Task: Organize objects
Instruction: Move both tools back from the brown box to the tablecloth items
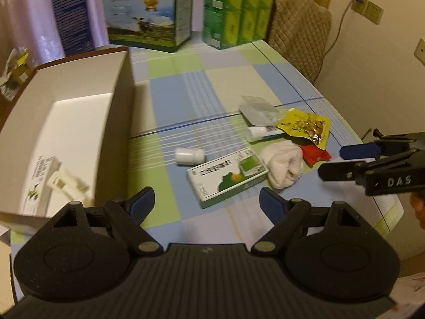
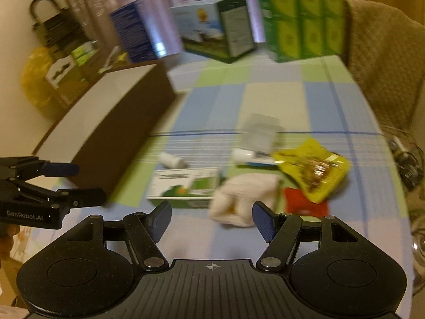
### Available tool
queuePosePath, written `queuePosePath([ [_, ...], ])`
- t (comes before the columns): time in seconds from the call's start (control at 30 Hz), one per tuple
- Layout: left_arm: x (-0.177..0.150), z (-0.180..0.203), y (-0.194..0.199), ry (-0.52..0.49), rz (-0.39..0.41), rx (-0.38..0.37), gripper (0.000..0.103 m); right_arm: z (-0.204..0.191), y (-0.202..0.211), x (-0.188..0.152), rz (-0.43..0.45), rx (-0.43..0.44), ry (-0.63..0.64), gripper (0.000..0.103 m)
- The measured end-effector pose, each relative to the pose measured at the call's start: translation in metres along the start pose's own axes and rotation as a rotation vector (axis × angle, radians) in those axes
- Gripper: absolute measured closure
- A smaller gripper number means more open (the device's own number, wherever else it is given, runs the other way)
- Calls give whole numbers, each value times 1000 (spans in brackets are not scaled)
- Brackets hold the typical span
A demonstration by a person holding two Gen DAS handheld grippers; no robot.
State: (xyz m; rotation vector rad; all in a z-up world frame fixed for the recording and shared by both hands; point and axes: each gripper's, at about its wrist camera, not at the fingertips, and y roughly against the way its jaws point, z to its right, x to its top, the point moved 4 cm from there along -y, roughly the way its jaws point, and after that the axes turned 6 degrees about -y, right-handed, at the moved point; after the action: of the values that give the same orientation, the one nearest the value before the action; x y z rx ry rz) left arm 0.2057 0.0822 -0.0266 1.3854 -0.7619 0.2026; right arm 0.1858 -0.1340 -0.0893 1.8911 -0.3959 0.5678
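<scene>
Both the left gripper (image 1: pixel 207 202) and right gripper (image 2: pixel 211 219) hang empty, jaws spread. Green medicine box (image 1: pixel 228 176), white bottle (image 1: pixel 190 155) and towel (image 1: pixel 283 165) lie on the tablecloth (image 1: pixel 183 95). Only the left view reveals a carton (image 1: pixel 39 183) inside the open box (image 1: pixel 117 101).

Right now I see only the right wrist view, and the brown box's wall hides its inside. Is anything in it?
Observer: Yes. The left wrist view looks into the box: a white carton with green print lies in its near corner.
Operator: And the blurry white lump ahead?
Observer: Sharper here: a rolled white cloth, right beside the green and white medicine box.
Operator: What's on the wall past the chair?
Observer: A wall socket with a plug in it; its cable drops behind the padded chair.
</scene>
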Motion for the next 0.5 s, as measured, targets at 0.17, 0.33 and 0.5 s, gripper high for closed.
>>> queuePosePath([
  [0.17, 5, 18, -22, -47, -5, -34, 19, 29, 12, -4, 16, -42, -60, 38],
  [0.33, 9, 31, -49, -113, -4, -77, 19, 55, 18, -10, 17, -84, -117, 38],
  [0.5, 13, 39, -82, -194, -17, -83, 19, 77, 20, -15, 11, -128, -166, 38],
])
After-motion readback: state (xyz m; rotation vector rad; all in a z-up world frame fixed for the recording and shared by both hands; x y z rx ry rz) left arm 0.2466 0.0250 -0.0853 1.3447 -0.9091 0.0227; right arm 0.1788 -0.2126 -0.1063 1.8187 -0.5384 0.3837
